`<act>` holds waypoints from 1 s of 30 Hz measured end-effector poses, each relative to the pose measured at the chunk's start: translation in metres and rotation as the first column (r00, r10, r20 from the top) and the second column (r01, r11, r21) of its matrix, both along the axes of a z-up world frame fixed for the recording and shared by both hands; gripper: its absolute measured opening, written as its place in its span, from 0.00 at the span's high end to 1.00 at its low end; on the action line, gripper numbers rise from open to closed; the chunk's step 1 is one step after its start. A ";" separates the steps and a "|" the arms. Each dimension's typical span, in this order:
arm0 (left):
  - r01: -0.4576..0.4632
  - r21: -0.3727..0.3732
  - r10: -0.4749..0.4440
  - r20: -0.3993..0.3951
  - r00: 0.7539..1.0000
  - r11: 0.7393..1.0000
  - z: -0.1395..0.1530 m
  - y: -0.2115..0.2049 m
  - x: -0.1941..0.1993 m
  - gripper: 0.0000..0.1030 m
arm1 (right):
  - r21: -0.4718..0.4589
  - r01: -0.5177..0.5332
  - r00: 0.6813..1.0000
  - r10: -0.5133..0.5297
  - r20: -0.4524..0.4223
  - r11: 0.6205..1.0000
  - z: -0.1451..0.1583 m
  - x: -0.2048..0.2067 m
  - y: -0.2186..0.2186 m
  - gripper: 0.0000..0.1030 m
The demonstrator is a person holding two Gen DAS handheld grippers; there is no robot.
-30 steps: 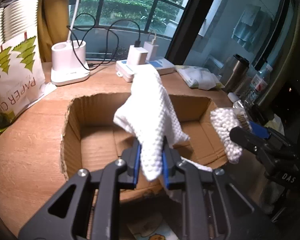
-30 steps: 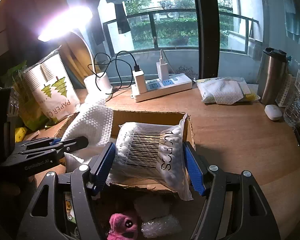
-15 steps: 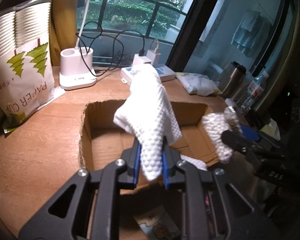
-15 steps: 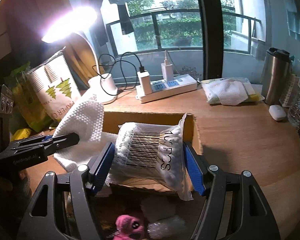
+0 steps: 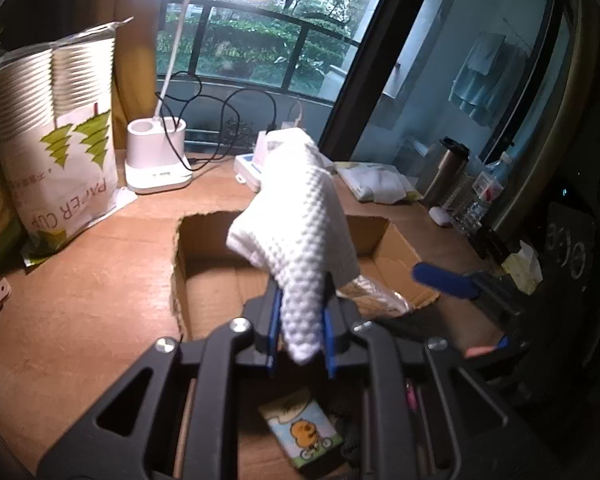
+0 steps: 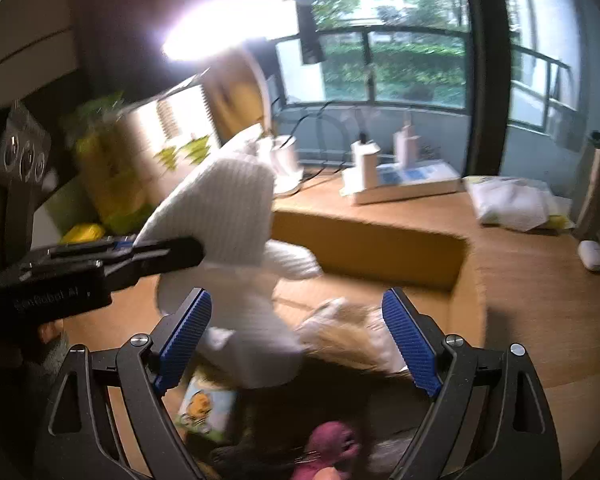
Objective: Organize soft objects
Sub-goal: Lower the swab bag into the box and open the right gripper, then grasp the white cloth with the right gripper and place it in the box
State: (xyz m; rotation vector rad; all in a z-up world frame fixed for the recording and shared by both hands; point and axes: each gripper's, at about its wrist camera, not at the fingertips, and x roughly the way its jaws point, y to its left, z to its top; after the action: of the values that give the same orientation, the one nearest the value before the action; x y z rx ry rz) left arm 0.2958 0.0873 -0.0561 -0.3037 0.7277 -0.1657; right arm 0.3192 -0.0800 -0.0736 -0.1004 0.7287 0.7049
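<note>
white dimpled soft cloth, a limp waffle-textured fold, is pinched in my left gripper and held above the open brown corrugated cardboard box; the jaws are clamped on its lower corner, and the rest flops upward and over. my right gripper stands with its blue ribbed pads wide apart and nothing between them. just beyond it, the crinkly clear plastic bag of cotton swabs lies at the near end of the box, motion-blurred in the right wrist view. i judge the step in hand to be the placing of soft items into the box: the bag appears delivered, the cloth not yet. the next move calls for me to lower the left gripper into the box's bare floor area and part the jaws, letting the cloth settle beside the bag. outward: a fuzzy pink plush toy and a small cartoon-printed card lie below the grippers, and the box rests on the smooth wooden tabletop.
</note>
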 end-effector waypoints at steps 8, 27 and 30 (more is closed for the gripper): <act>-0.034 -0.021 0.033 -0.021 0.999 0.999 -0.009 0.017 -0.019 0.83 | -0.051 -0.056 0.996 0.052 -0.074 0.997 -0.028 -0.005 0.040 0.26; -0.060 -0.018 0.060 0.001 0.998 0.998 -0.008 0.034 -0.036 0.83 | -0.078 -0.059 0.998 0.058 -0.014 0.995 -0.019 -0.019 0.044 0.89; -0.054 -0.010 0.054 0.008 0.999 0.998 -0.005 0.031 -0.034 0.83 | -0.063 -0.036 0.999 0.037 0.007 0.997 -0.008 -0.018 0.034 0.90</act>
State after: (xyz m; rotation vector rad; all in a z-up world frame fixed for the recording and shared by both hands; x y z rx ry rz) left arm 0.2613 0.1181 -0.0612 -0.3315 0.7103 -0.1191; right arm 0.3017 -0.0456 -0.0820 -0.1747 0.7427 0.7159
